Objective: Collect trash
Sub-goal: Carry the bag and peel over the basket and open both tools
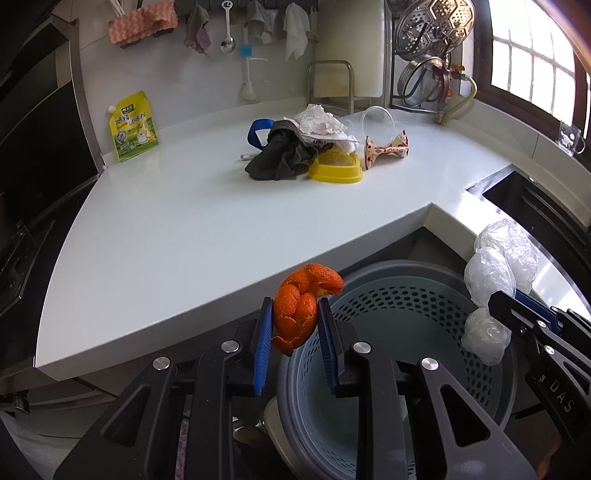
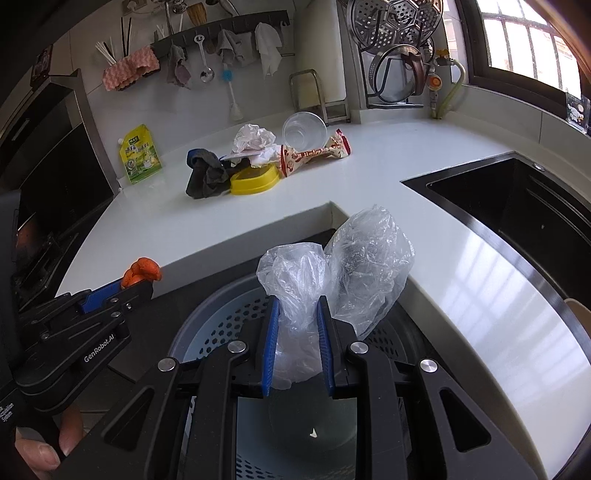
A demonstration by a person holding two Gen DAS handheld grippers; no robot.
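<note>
Left wrist view: left tool (image 1: 295,325) clamps orange peel (image 1: 301,308) at the rim of the grey bin (image 1: 406,332), beside the tabletop (image 1: 184,221). Right tool (image 2: 297,332) pinches crumpled plastic bag (image 2: 332,273) above the bin.

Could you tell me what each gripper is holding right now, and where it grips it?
Left gripper: orange peel, clamped across its middle. Right gripper: crumpled clear plastic bag, pinched at its lower bunched part.

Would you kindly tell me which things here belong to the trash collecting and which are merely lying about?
Part of the job:
- orange peel in the left claw
- plastic bag in the right claw
- perforated bin
- snack wrapper
- crumpled paper

Lying about:
- seasoning pouch
- hanging cloths
- ladle
</note>
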